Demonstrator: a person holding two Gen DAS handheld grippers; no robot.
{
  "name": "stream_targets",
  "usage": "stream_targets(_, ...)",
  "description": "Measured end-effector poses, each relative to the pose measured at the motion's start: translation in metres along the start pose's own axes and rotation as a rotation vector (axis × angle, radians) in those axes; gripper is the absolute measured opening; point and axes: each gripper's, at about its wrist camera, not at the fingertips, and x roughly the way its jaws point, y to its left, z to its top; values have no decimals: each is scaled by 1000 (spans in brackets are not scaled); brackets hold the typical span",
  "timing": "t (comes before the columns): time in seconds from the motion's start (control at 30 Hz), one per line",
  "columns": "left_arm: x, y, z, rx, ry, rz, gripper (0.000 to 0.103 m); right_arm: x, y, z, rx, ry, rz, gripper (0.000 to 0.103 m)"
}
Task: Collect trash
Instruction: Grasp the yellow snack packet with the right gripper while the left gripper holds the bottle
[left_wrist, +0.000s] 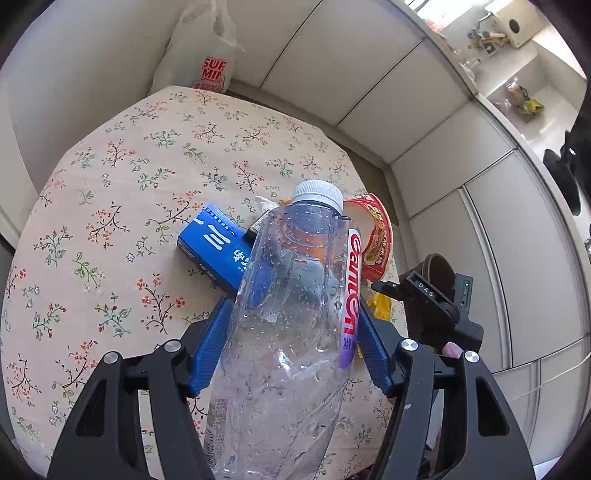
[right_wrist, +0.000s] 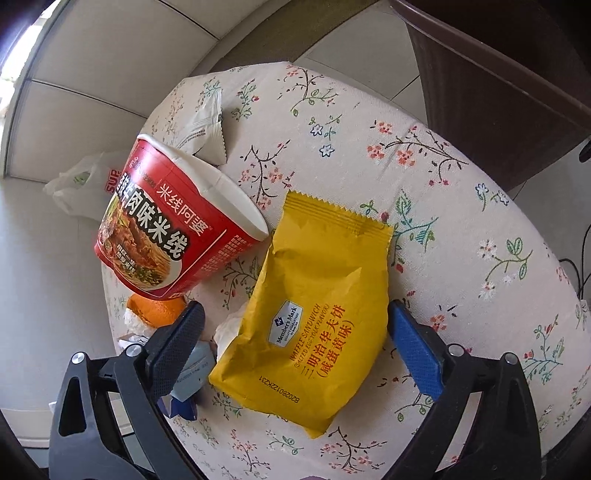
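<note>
Much of your pile is hard to read: in the left wrist view the clear bottle (left_wrist: 291, 314) covers part of the blue box (left_wrist: 218, 247) and the noodle cup (left_wrist: 373, 236) behind it, and the bottle's base runs off the bottom edge. In the right wrist view, an orange thing (right_wrist: 157, 310) and some crumpled white paper (right_wrist: 229, 328) peek out from under the cup and the packet, too hidden to name.

Your left gripper (left_wrist: 291, 332) is clamped on the bottle, both blue pads pressing its crushed sides; it is lifted above the flowered tablecloth (left_wrist: 110, 184), cap pointing away from you. Its wall is dented and beaded with droplets, with a red-and-purple label strip.

Your right gripper (right_wrist: 295, 332) stands wide, its fingers either side of the yellow snack packet (right_wrist: 314, 314) and not pressing it. The packet lies flat on the table, just beside the tipped-over red noodle cup (right_wrist: 173, 221). A white sachet (right_wrist: 207, 129) lies beyond the cup.
</note>
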Motion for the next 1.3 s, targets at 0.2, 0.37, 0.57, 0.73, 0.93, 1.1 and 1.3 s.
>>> stream_targets(0.2,3,0,0,-13,1,12,64,2,2,2,-56,12,36,35)
stream_targets(0.37,4,1,1,-29,-13,11,64,-5,9,4,-104,6,87,12)
stream_targets(0.57,4,0,3,-38,-28,2,64,-21,23,-1,-164,-10,132,2)
stream_targets(0.73,5,0,4,-49,-39,-4,64,-35,29,-2,-208,-36,161,1)
stream_targets(0.93,5,-7,9,-58,-66,-31,64,-71,29,6,-244,-122,210,1)
stream_targets(1.1,12,-17,11,-56,-74,-51,64,-108,17,22,-241,-201,257,0)
stream_targets(1.3,23,-33,13,-42,-76,-72,64,-157,-6,48,-202,-337,292,0)
